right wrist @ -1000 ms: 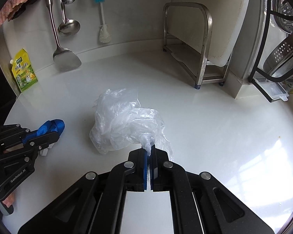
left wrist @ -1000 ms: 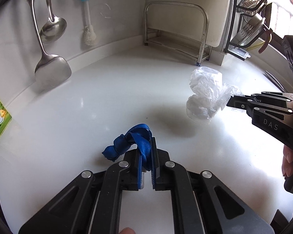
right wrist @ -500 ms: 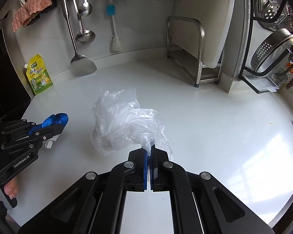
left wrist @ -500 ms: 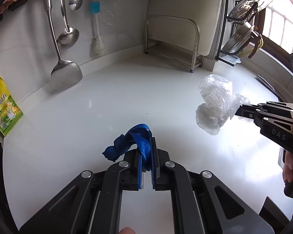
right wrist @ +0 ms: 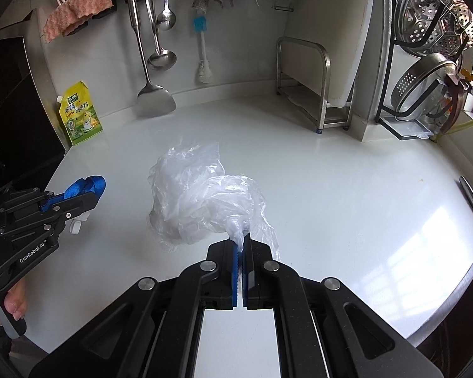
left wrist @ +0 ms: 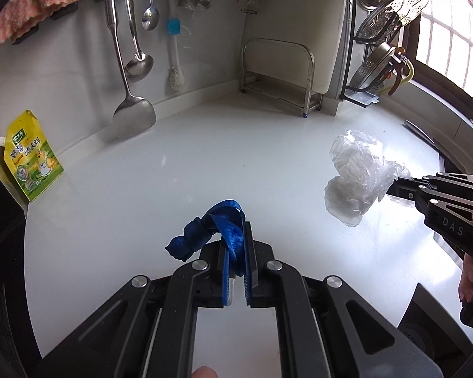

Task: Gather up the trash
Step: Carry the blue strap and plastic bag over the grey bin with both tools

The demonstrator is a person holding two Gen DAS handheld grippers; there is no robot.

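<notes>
The white table (right wrist: 347, 189) fills most of both views, bare across its middle and right. At 1 o'clock on it a white cutting board (right wrist: 331, 31) leans upright in a metal rack (right wrist: 302, 85), with a black wire rack of strainers and steamers (right wrist: 425, 63) further round at 2 o'clock. On the wall at 11 o'clock hang a spatula (right wrist: 156, 94), a ladle (right wrist: 161, 58), a spoon (right wrist: 166, 19) and a blue-headed brush (right wrist: 201, 50); a pink cloth (right wrist: 75, 12) sits higher at 10 o'clock. A yellow pouch (right wrist: 80, 115) stands against the wall at 10 o'clock.

The right hand-held gripper (right wrist: 240, 245) is closed on a twisted corner of a crumpled clear plastic bag (right wrist: 201, 201), which hangs ahead of it toward 11 o'clock, above the table. The left hand-held gripper (left wrist: 235, 249) is clamped tight on a knotted blue strap (left wrist: 211, 233), whose knot sticks out toward 10 o'clock, clear of the surface. The two grippers are side by side, apart, with nothing lying on the table between them.
</notes>
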